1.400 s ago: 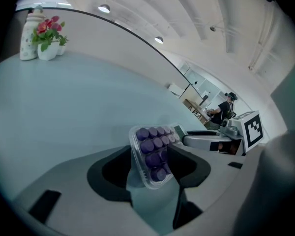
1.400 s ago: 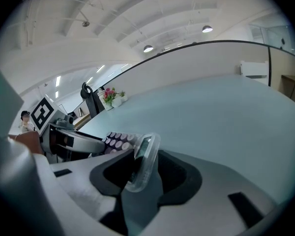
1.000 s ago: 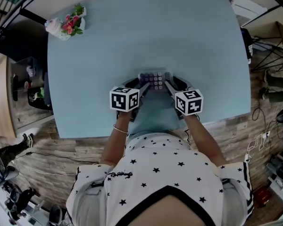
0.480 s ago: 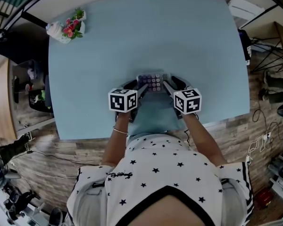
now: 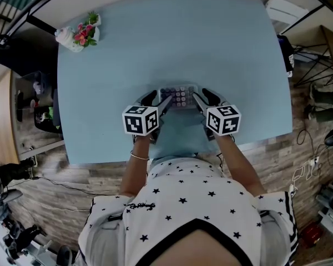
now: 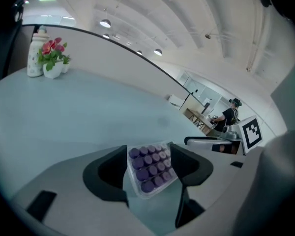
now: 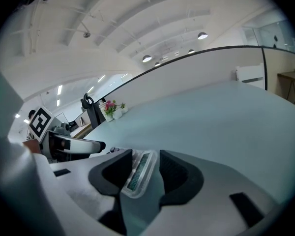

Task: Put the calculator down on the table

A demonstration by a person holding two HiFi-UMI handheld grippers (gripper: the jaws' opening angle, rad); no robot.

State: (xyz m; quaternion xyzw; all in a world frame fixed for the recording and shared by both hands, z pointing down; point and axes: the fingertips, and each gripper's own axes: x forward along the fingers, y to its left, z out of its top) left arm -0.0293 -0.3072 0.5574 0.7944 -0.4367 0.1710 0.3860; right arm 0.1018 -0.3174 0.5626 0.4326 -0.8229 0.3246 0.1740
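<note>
The calculator (image 5: 178, 96), clear-cased with purple keys, lies flat on the light blue table (image 5: 172, 37) near its front edge. My left gripper (image 5: 160, 98) is at its left end and my right gripper (image 5: 202, 97) at its right end. In the left gripper view the keypad end (image 6: 150, 167) shows between the jaws of the left gripper (image 6: 150, 154), which are opening and do not press on it. In the right gripper view the display end (image 7: 139, 173) sits between the jaws of the right gripper (image 7: 146, 163), which are closing slightly, with a gap on its right side.
A small white vase of pink flowers (image 5: 77, 32) stands at the table's far left corner, also seen as the vase (image 6: 49, 58). A white box (image 5: 291, 7) sits beyond the far right corner. The table's front edge runs just behind both grippers.
Both grippers have lifted a little and their jaws stand wider off the calculator. The left marker cube has drifted toward me and left. The calculator has stayed in place on the table.
</note>
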